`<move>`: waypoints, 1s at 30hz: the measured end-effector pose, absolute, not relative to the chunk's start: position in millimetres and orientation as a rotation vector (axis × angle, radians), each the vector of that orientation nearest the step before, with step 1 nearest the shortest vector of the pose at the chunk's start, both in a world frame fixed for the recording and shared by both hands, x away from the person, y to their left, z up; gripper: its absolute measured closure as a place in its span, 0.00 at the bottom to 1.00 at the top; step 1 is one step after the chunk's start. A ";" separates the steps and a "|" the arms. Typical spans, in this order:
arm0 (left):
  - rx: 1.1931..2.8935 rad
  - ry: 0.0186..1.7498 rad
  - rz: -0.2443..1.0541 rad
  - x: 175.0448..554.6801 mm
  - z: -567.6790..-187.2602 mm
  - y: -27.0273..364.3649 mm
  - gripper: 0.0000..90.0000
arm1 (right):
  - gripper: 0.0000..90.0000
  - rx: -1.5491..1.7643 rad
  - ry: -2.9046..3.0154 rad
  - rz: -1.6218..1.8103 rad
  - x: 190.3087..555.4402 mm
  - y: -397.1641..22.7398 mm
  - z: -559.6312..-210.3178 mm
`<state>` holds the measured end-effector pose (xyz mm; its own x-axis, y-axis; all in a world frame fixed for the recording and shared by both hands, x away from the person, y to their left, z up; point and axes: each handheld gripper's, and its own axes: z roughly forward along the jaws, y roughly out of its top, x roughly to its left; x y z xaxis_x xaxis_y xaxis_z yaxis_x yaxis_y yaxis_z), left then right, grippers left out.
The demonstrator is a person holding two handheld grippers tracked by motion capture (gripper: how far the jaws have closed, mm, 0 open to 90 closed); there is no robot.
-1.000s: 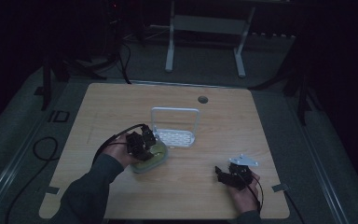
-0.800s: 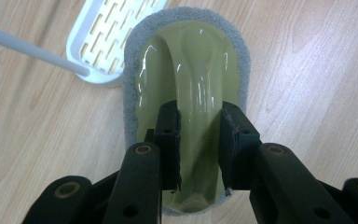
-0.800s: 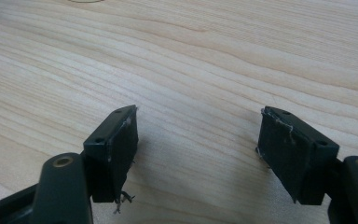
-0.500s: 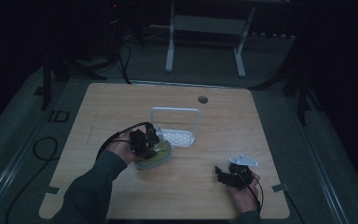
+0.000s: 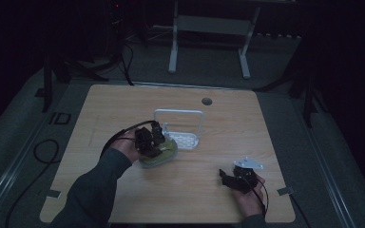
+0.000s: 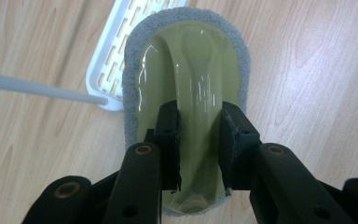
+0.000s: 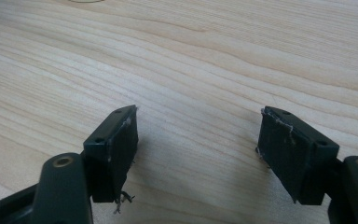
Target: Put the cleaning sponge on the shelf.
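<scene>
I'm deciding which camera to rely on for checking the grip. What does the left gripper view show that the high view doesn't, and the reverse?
Left gripper view alone: the two black jaws closed on the raised ridge of the green scrubber, its grey pad edging, and the slots of the white rack.

High view alone: the whole table, both forearms, the right gripper resting apart near the table's front, and the rack's upright handle.

Both: the left gripper on the scrubber, lying beside the rack on the wood.
</scene>
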<state>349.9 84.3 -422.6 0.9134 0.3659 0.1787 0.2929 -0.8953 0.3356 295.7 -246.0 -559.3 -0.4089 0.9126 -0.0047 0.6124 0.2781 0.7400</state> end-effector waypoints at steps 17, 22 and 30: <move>2.772 0.407 0.376 360.1 -412.4 80.0 0.80 | 0.31 1.370 2.123 0.935 295.8 -246.0 -559.4; 2.783 0.390 0.385 364.7 -412.1 74.4 0.80 | 0.31 1.369 2.123 0.935 295.8 -246.0 -559.4; 2.784 0.315 0.419 367.8 -410.0 70.3 0.80 | 0.31 1.370 2.124 0.936 295.9 -246.0 -559.3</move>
<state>367.8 70.3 -410.0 0.9332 0.2584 0.2497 0.1685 -0.9284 0.3311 295.9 -246.0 -559.3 -0.4108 0.9117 -0.0043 0.6122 0.2793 0.7398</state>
